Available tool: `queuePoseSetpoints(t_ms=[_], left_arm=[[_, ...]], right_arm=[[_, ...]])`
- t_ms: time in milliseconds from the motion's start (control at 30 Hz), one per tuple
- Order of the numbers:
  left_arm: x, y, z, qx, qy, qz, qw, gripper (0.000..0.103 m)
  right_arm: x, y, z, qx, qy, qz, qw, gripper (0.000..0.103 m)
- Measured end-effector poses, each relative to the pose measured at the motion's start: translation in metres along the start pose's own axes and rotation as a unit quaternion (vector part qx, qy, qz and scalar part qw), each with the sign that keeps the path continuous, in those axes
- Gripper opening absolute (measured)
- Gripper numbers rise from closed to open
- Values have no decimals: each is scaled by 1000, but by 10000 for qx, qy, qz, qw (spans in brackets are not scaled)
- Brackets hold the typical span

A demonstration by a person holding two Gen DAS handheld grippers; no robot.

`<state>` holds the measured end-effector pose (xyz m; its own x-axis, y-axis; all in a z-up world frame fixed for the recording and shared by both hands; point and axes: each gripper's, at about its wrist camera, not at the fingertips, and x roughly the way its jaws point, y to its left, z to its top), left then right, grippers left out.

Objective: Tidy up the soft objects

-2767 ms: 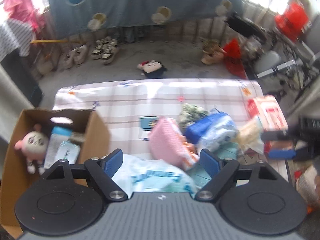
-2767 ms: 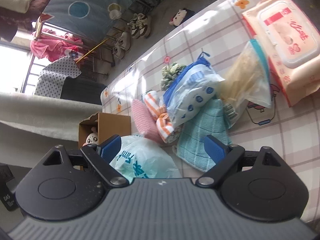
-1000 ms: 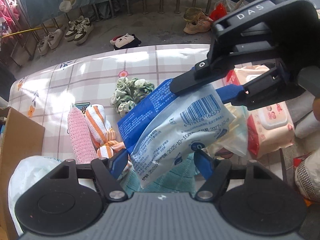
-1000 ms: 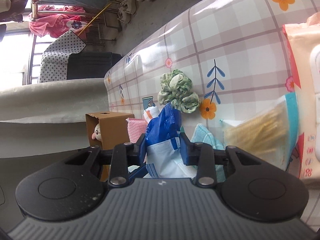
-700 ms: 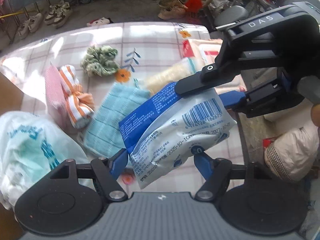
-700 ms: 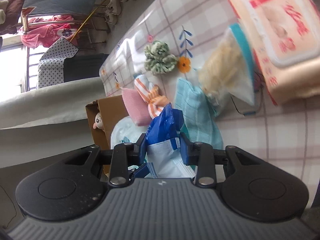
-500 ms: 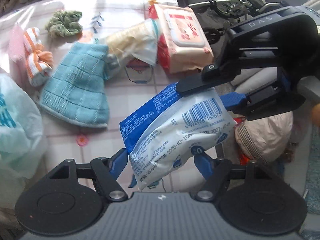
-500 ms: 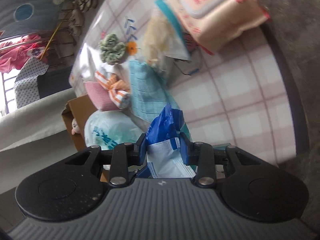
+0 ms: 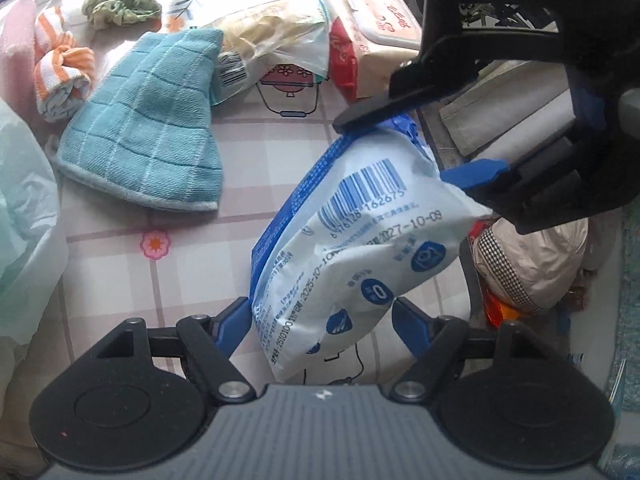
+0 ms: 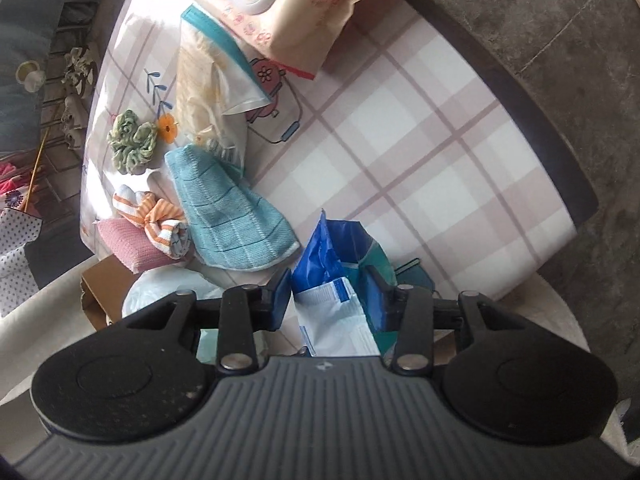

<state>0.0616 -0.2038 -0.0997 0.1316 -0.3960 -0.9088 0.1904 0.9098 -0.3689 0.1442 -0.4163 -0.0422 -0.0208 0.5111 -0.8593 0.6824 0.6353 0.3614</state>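
My right tool [image 10: 328, 296] is opening around the blue-white pack [image 9: 352, 248], near the tabletop [image 10: 440, 152] edge; left tool [image 9: 316, 320] is opening, pads clear of the pack.

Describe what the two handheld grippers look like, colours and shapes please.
Both are black plastic with blue pads on the fingers. The left gripper has a ribbed grey body flanked by two round black discs, with silver pivot screws on its angled finger links. The right gripper looks the same.
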Motion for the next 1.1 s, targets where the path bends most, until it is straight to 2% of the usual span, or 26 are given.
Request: queuePoseSetpoints(t_ms=[333, 433, 633, 800, 933, 1100], left_arm=[[-13, 29, -11, -386, -115, 133, 9991, 78], [-20, 37, -17, -532, -121, 194, 9983, 78], [-44, 51, -26, -996, -245, 153, 9946, 78], [-49, 61, -22, -1219, -353, 173, 9918, 78], [-42, 65, -16, -1259, -224, 85, 9918, 78], [-41, 65, -24, -1169, -90, 177, 9929, 82]], right_arm=[[41, 32, -20, -105, 594, 853, 9945, 52], [44, 38, -23, -292, 554, 1007, 9929, 54], [47, 53, -3, -1336, 115, 823, 9875, 54], [80, 64, 13, -1911, 286, 834, 9776, 54], [105, 51, 12, -1789, 636, 891, 9778, 54], [109, 13, -7, -1327, 1137, 850, 9809, 55]])
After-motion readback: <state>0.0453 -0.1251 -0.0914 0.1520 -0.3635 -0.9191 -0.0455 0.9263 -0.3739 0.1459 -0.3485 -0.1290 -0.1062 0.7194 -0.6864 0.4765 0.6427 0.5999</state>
